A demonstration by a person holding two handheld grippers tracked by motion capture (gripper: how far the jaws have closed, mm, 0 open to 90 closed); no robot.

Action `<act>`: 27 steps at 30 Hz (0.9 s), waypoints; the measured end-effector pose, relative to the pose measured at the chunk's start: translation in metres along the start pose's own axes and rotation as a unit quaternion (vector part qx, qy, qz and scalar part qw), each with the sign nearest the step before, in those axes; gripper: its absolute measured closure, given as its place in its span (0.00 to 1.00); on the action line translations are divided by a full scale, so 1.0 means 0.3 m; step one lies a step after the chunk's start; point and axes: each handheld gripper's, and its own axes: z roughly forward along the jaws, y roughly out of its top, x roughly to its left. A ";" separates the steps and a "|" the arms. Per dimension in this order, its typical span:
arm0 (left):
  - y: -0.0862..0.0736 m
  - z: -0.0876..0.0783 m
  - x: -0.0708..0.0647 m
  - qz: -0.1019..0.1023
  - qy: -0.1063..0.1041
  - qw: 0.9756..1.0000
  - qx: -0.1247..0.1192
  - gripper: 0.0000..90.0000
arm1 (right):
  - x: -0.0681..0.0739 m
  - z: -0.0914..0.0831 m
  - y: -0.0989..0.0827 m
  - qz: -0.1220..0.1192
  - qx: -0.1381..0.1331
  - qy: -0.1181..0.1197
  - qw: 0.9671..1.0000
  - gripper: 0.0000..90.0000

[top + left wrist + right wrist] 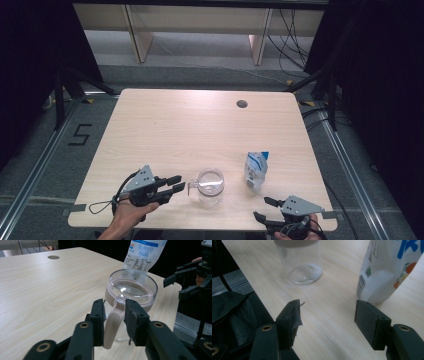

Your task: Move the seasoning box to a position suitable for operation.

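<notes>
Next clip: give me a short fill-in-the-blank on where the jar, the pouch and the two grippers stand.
1. The left gripper has its jaws on either side of the clear jar's ____.
2. The white and blue pouch stands ____ on the table.
3. Nothing lies between the jaws of the ____ gripper.
4. In the high view, the pouch stands to the ____ of the jar.

Missing words: handle; upright; right; right

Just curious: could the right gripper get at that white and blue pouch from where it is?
Probably yes: the right gripper is open, bare table lies ahead, and the pouch stands just beyond one jaw.
</notes>
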 end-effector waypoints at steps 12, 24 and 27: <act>0.036 0.021 -0.024 0.019 0.008 1.000 0.008 0.96 | 0.041 0.045 0.046 -0.029 -0.018 0.014 0.999 0.55; 0.050 0.071 -0.037 0.021 -0.005 1.000 0.015 0.98 | 0.065 0.124 0.104 -0.058 -0.023 0.000 0.998 0.69; 0.052 0.071 -0.038 0.021 0.001 1.000 0.020 0.98 | 0.067 0.132 0.108 -0.058 -0.022 -0.001 0.998 0.69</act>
